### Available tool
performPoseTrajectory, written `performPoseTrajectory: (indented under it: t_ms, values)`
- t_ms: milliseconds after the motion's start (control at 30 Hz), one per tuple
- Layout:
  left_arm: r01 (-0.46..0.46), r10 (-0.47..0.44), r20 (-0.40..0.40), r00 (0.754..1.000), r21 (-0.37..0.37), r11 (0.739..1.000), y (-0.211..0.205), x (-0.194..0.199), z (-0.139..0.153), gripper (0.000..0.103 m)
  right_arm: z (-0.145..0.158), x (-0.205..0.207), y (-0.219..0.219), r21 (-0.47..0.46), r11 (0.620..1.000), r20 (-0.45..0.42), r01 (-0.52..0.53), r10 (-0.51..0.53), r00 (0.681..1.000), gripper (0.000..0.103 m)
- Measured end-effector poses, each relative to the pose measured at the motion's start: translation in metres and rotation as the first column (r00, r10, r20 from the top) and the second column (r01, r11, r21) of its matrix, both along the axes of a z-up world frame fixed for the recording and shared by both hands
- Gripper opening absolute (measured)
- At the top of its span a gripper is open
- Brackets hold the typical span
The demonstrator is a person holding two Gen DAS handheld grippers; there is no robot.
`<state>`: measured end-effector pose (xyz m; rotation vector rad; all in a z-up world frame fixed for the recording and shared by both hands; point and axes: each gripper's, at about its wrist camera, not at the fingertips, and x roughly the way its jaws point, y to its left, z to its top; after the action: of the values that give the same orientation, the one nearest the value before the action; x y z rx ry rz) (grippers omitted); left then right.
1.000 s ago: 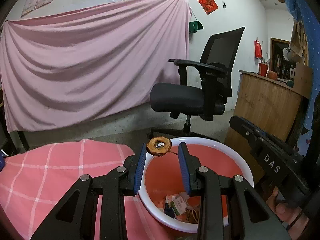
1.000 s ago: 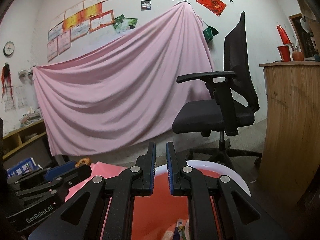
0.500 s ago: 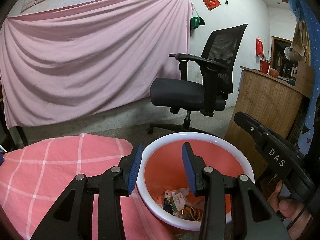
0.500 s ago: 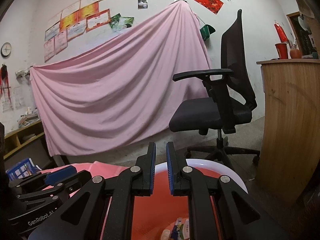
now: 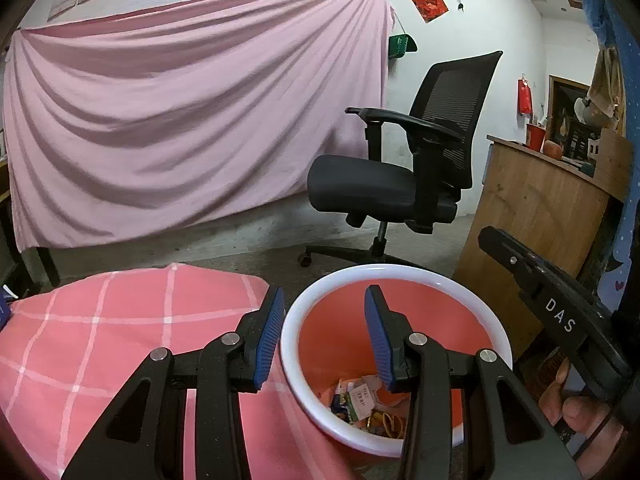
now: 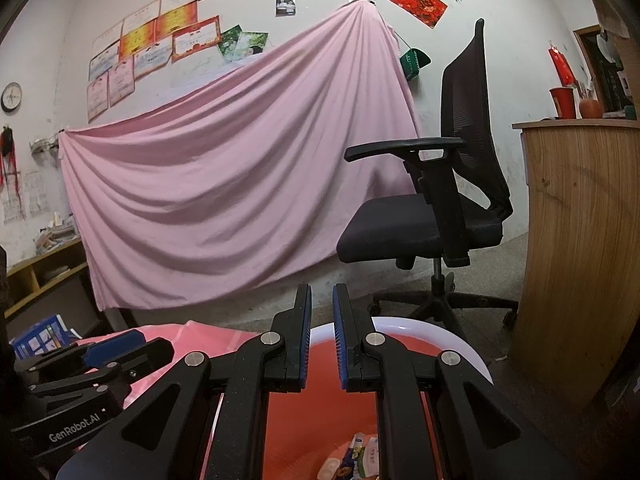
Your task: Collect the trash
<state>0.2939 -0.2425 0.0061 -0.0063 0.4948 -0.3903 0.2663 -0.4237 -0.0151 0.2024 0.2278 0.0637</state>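
Observation:
An orange-red bin with a white rim (image 5: 400,272) stands on the floor beside the pink checked cloth (image 5: 100,340). Wrappers and small scraps of trash (image 5: 360,396) lie at its bottom. My left gripper (image 5: 324,292) hovers over the bin's near-left rim, open, with nothing between its blue pads. My right gripper (image 6: 322,288) hangs above the same bin (image 6: 440,332), shut and empty. The trash (image 6: 360,456) shows below it. Each gripper appears in the other's view: the right one (image 5: 540,280) at the right edge, the left one (image 6: 116,344) at lower left.
A black office chair (image 5: 380,188) stands just behind the bin, and a wooden counter (image 5: 532,220) rises close on the right. A pink sheet (image 5: 180,120) hangs across the back wall. A person's hand (image 5: 568,408) grips the right tool.
A second ago the left gripper held a brown ring-shaped scrap over the bin. Its jaws have since spread and the scrap is gone from between them. The right gripper has stayed still.

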Motion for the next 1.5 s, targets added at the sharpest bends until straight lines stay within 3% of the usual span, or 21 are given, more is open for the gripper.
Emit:
performPoseTrajectory:
  t_ms: [67, 167, 233, 367, 400, 467, 500, 533, 633, 767, 867, 1033, 1267, 1500]
  values:
    - [-0.008, 0.008, -0.001, 1.0, 0.001, 1.0, 0.005, -0.001, 0.001, 0.037, 0.0, -0.001, 0.001, -0.006, 1.0, 0.0, 0.001, -0.001, 1.0, 0.013]
    - [-0.022, 0.022, -0.005, 1.0, 0.002, 1.0, 0.014, -0.004, 0.003, 0.037, 0.001, -0.003, 0.002, -0.004, 1.0, -0.002, -0.005, 0.005, 1.0, 0.027]
    - [-0.032, 0.032, -0.004, 0.999, 0.002, 0.999, 0.023, -0.008, 0.006, 0.037, 0.002, -0.007, 0.005, -0.005, 1.0, 0.0, -0.009, 0.009, 1.0, 0.027]
    - [-0.062, 0.062, 0.0, 0.998, -0.009, 0.998, 0.042, -0.018, 0.012, 0.054, 0.003, -0.015, 0.016, -0.028, 1.0, -0.007, -0.008, 0.008, 1.0, 0.027]
    - [-0.068, 0.068, 0.002, 0.998, -0.015, 0.998, 0.047, -0.021, 0.013, 0.054, 0.003, -0.016, 0.018, -0.028, 1.0, -0.012, -0.007, 0.007, 1.0, 0.028]
    - [-0.082, 0.082, 0.001, 0.997, -0.016, 0.997, 0.057, -0.027, 0.016, 0.054, 0.002, -0.021, 0.021, -0.024, 1.0, -0.018, -0.001, 0.001, 1.0, 0.039]
    - [-0.091, 0.091, -0.001, 0.996, -0.015, 0.996, 0.062, -0.029, 0.017, 0.054, 0.002, -0.025, 0.023, -0.016, 1.0, -0.012, 0.003, -0.003, 1.0, 0.053]
    - [-0.101, 0.101, -0.003, 0.995, -0.016, 0.995, 0.068, -0.033, 0.017, 0.055, 0.002, -0.028, 0.024, -0.013, 1.0, -0.007, 0.004, -0.004, 1.0, 0.06]
    - [-0.13, 0.13, -0.007, 0.991, -0.031, 0.991, 0.087, -0.046, 0.018, 0.07, 0.002, -0.039, 0.03, -0.026, 1.0, -0.004, 0.012, -0.012, 1.0, 0.067]
    - [-0.158, 0.159, -0.001, 0.987, -0.057, 0.986, 0.113, -0.07, 0.018, 0.078, 0.004, -0.058, 0.038, -0.036, 0.999, 0.01, 0.027, -0.026, 1.0, 0.08]
    - [-0.144, 0.145, 0.003, 0.989, -0.059, 0.988, 0.127, -0.086, 0.018, 0.093, 0.007, -0.073, 0.045, -0.038, 0.999, 0.025, 0.024, -0.023, 0.999, 0.085]
    - [-0.166, 0.169, 0.055, 0.984, -0.062, 0.984, 0.153, -0.12, 0.021, 0.096, 0.014, -0.096, 0.061, -0.054, 0.998, 0.061, 0.012, -0.008, 0.998, 0.103]
    - [-0.213, 0.22, 0.071, 0.973, -0.103, 0.972, 0.181, -0.155, 0.025, 0.098, 0.022, -0.128, 0.086, -0.07, 0.998, 0.051, 0.006, -0.002, 0.999, 0.103]
    - [-0.23, 0.24, 0.126, 0.963, -0.085, 0.969, 0.198, -0.199, 0.023, 0.1, 0.019, -0.168, 0.108, -0.075, 0.997, 0.036, 0.002, 0.0, 0.999, 0.103]
